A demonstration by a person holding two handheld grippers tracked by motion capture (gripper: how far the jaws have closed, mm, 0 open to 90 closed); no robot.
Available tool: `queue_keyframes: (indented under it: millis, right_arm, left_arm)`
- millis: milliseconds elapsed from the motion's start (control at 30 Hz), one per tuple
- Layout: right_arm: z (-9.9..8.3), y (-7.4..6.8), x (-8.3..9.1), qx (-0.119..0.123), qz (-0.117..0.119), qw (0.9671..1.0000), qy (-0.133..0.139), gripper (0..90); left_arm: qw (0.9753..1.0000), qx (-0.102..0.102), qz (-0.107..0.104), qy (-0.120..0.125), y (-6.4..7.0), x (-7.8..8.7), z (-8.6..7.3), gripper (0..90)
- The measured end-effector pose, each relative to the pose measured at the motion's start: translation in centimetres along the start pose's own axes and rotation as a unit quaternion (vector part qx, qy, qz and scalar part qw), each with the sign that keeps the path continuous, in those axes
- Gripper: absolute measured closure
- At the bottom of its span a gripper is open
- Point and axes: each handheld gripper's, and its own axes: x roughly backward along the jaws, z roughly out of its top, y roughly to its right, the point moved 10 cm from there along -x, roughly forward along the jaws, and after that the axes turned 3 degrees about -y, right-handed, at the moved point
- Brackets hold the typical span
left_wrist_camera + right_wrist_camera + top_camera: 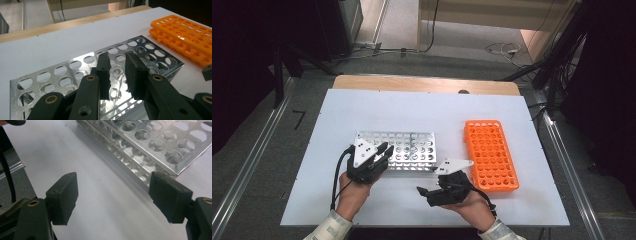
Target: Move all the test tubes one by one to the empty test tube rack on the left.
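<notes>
My left gripper [117, 75] has its jaws narrowed around a clear glass test tube [116, 72] that stands in a hole of the metal rack [62, 67]. A sliver of gap shows on either side of the tube, so I cannot tell whether the pads are truly pinching it or just bracketing it. The tube sits upright in the near part of the rack. I judge the jaws straddle it from above because that is the only way to lift it straight out of its hole without scraping the plate.

My right gripper [112, 197] is spread wide and holds nothing. One of its fingers [171, 195] hangs just beside the near corner of the rack, which I take as readiness to steady the frame while the tube comes up.

Further out, in the high view, the metal rack lies mid-table on the white table [412, 107], with the orange rack [490, 154] apart to its right, likely the tube's destination.

I can read no brand, label or writing anywhere.
</notes>
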Motion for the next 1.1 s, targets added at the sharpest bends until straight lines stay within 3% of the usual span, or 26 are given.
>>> queue_keyframes:
  millis: [233,567,667,900,1100]
  right_arm:
    - [0.0,0.0,0.0,0.002,0.0,1.0,0.001,22.2]
    - [-0.1,0.7,0.3,-0.007,-0.008,0.9999,0.005,22.2]
    - [-0.3,1.0,0.4,-0.011,-0.01,0.9999,0.006,22.2]
    - [-0.8,2.3,1.1,-0.024,-0.022,0.9994,0.011,22.2]
    - [-1.1,3.6,1.9,-0.041,-0.032,0.9984,0.022,22.2]
  left_arm:
    - [1.0,0.005,-0.006,0.005,0.1,0.2,0.2,70.8]
    - [0.9993,0.022,-0.029,0.01,0.5,1.1,0.7,54.7]
    - [0.9987,0.037,-0.033,0.011,0.4,1.6,0.8,48.7]
    - [0.9981,0.053,-0.03,0.012,-0.2,2.8,0.6,37.0]
    - [0.9984,0.051,-0.024,0.006,-0.2,3.3,0.0,30.5]
